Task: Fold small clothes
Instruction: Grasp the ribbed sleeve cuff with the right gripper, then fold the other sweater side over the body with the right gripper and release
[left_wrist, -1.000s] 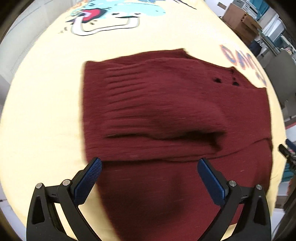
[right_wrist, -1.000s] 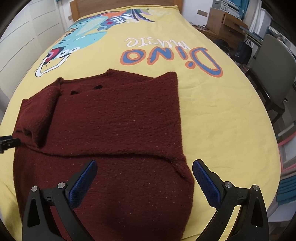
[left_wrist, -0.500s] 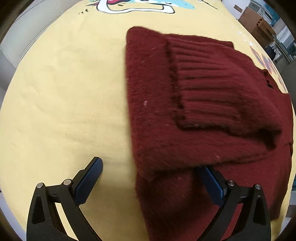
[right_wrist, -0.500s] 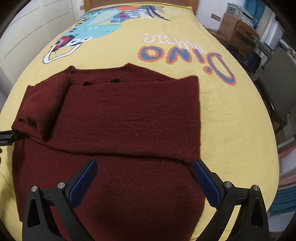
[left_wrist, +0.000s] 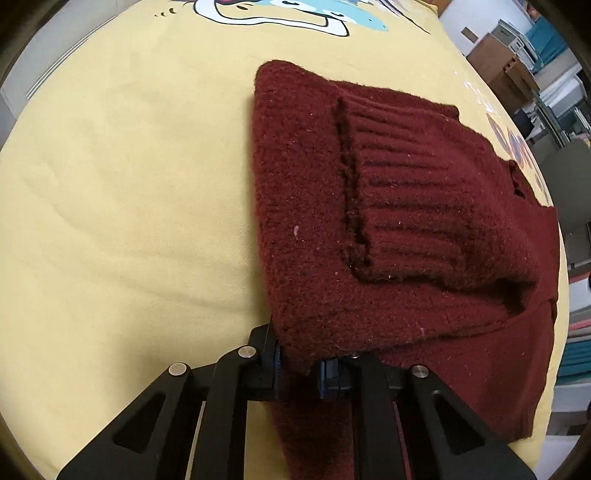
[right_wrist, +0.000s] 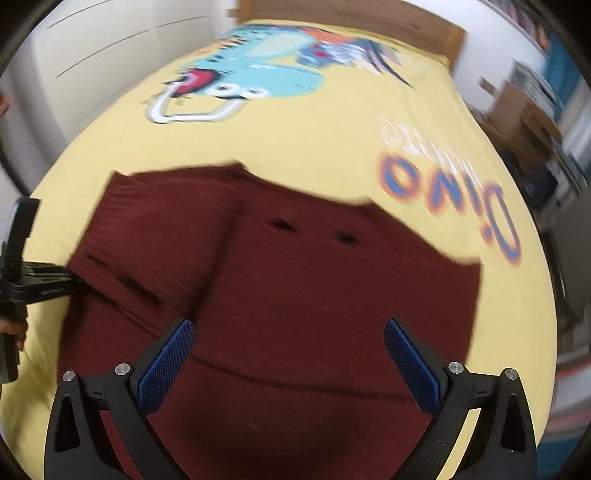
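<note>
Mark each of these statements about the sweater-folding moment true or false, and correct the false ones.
1. The left gripper has its jaws shut on the edge of the maroon sweater. True.
2. The right gripper is also clamped on the sweater. False: its jaws stand wide open above the knit and grip nothing.
3. The sweater lies on a yellow bedspread printed with a cartoon dinosaur. True.
4. The ribbed cuff of a sleeve lies folded on top of the sweater body. True.
5. The sweater is blue. False: it is dark maroon.
6. The sweater lies folded into a compact square. False: most of it still lies spread out flat, with only a sleeve folded in.
</note>
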